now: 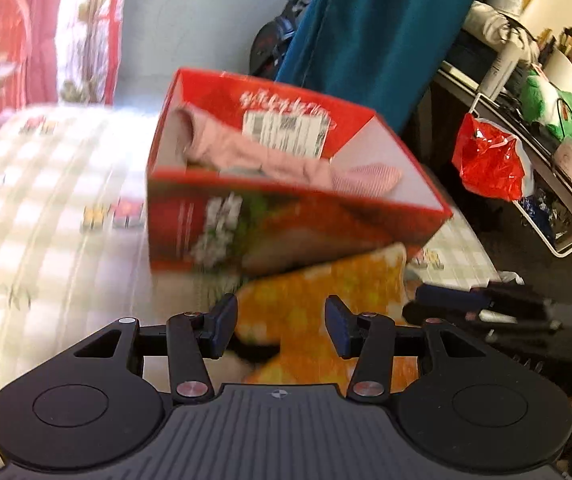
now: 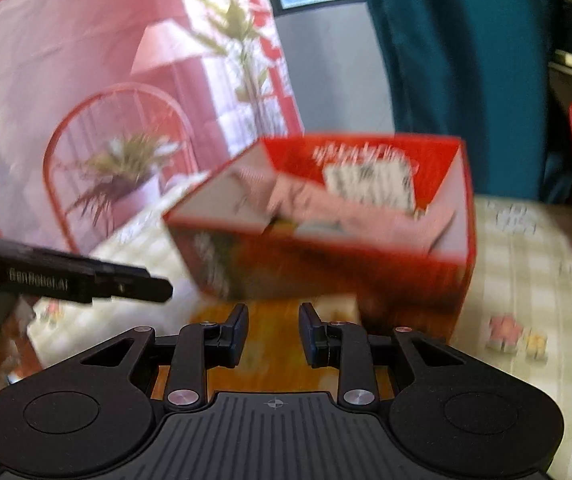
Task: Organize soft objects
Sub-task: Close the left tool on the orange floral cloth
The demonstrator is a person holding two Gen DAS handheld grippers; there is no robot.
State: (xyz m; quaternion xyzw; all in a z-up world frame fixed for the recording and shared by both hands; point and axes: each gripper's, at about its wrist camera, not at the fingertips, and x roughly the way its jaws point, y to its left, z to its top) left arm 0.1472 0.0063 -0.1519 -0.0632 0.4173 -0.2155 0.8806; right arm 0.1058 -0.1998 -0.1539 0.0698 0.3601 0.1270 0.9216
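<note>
A pink knitted garment (image 1: 245,156) lies inside an open red cardboard box (image 1: 269,224), which stands on a bed covered by a cream checked sheet (image 1: 45,200). An orange patterned cloth (image 1: 326,296) lies on the sheet against the box's near side. The left gripper (image 1: 281,326) hovers above that cloth, jaws apart, empty. The right gripper (image 2: 273,334) likewise has its jaws parted on nothing.
</note>
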